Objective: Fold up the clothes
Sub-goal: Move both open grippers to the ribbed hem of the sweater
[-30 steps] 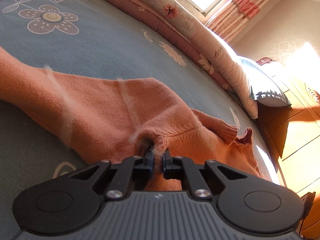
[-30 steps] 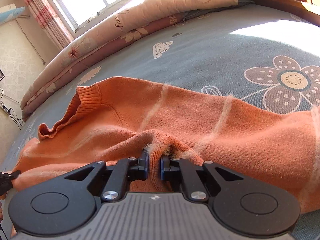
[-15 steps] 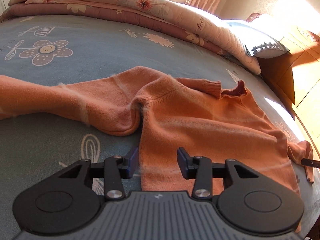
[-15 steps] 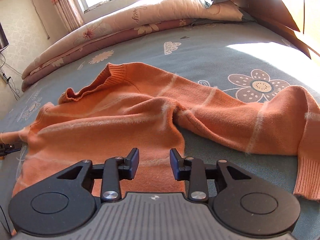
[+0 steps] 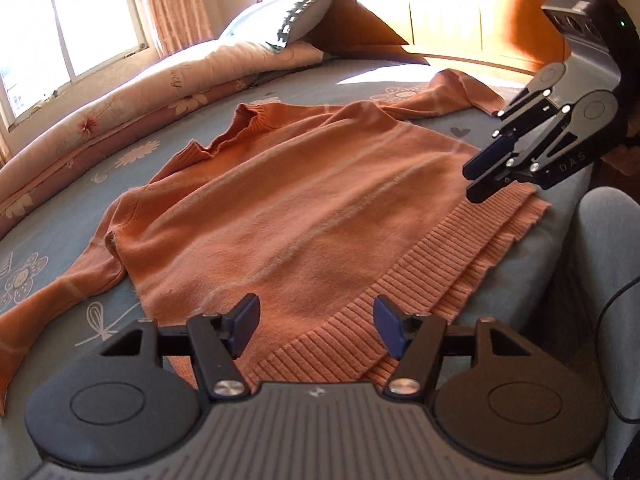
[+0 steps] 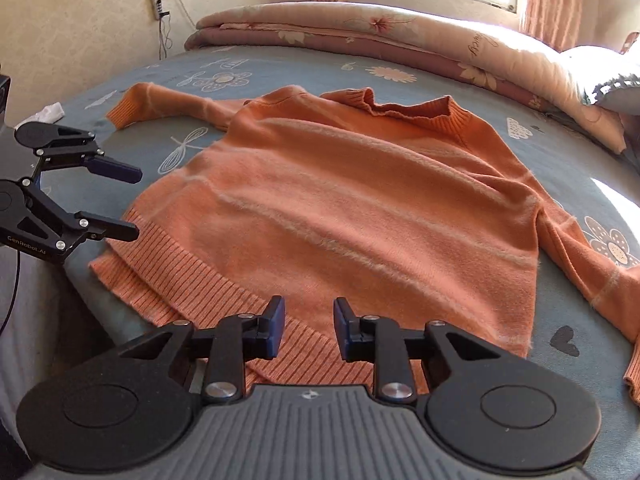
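Note:
An orange sweater [image 5: 300,200] [image 6: 360,200] lies spread face-up on the blue flowered bed sheet [image 5: 52,240]. Its ribbed hem [image 6: 192,280] is nearest me, and one sleeve runs out to each side. My left gripper [image 5: 316,320] [image 6: 132,204] hovers over one hem corner. Its jaws are wide apart and opening, with no cloth pinched. My right gripper [image 6: 309,324] [image 5: 478,180] hovers over the other hem corner. Its jaws are closing but still show a gap, and the pads touch nothing.
A folded flowered quilt [image 6: 400,36] [image 5: 160,96] lies along the far side of the bed, with a pillow [image 5: 280,20] against the wooden headboard [image 5: 440,12]. A person's grey trouser leg [image 5: 608,260] stands at the bed's near edge. A small white item [image 6: 50,112] rests on the sheet.
Both grippers let go of the sweater folds they were pinching near the armpits, opened, and drew back to the hem. The sweater now lies flat.

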A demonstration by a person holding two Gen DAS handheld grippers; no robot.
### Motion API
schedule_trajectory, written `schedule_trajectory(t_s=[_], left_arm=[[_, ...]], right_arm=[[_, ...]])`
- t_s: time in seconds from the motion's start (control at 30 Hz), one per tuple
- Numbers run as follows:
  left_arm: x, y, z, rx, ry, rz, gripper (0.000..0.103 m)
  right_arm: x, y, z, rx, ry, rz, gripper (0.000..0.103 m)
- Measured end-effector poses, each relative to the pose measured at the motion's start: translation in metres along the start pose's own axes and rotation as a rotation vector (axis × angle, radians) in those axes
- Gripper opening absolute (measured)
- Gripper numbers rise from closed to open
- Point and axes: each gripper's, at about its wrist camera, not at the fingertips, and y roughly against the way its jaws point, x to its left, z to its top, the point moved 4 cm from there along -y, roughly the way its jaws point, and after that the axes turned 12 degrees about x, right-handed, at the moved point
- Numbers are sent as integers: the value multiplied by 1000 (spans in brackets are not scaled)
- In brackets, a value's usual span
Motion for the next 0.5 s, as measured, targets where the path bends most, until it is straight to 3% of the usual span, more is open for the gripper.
schedule_trajectory(t_s=[0.13, 0.27, 0.5], left_arm=[[-48, -3, -11, -5, -181, 60, 65], [-69, -16, -13, 8, -233, 75, 65], [-66, -21, 0, -14, -169, 56, 65]], right_arm=[[38, -12, -18, 56, 134, -36, 30], [54, -24, -29, 87, 194, -88, 30], [34, -18, -22, 20, 95, -78, 30]])
